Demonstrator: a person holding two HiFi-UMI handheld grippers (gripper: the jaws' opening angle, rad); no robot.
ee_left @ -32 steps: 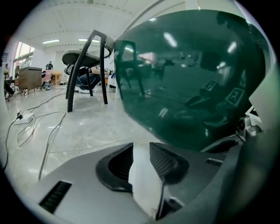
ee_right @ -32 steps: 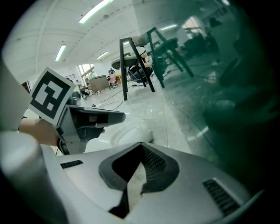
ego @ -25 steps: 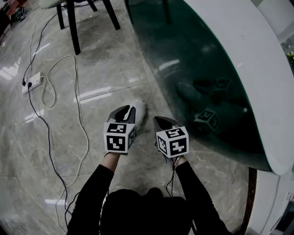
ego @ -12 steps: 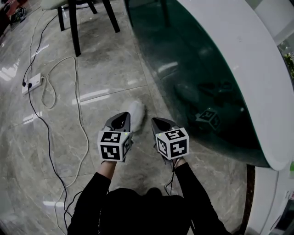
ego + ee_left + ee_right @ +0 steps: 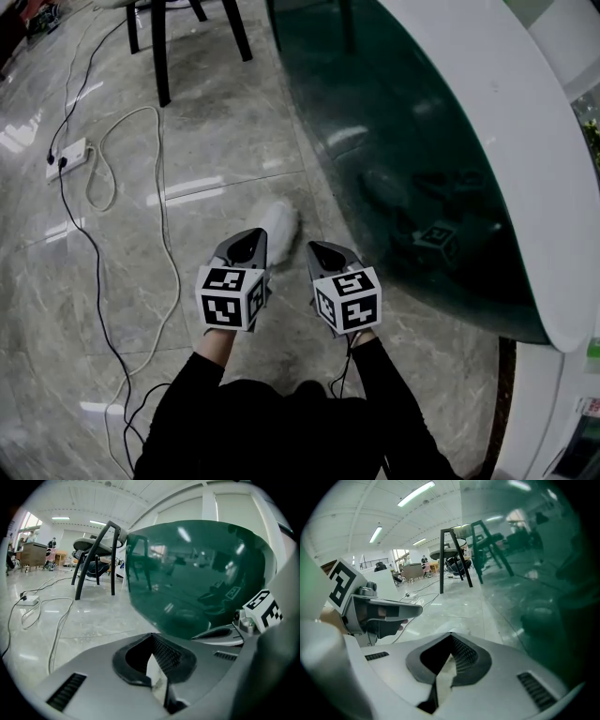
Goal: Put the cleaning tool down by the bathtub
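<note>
The bathtub (image 5: 403, 159) curves along the right, its glossy green wall close to both tools, so a careless swing of the right gripper (image 5: 319, 251) could knock or scuff it. The polished stone floor (image 5: 216, 141) looks slick, and anything light nudged on it would likely skate off. To the left a white cable (image 5: 167, 253) loops toward a power strip (image 5: 67, 157); a sleeve or foot drawn back that way might snag it. The left gripper (image 5: 253, 239) has its jaws together with nothing between them, and the right gripper's jaws meet the same way. The white cleaning tool (image 5: 279, 228) lies on the floor just beside the left gripper's tip, near the tub's base. I cannot tell whether they touch, so pulling away sideways could drag it from the tub.
</note>
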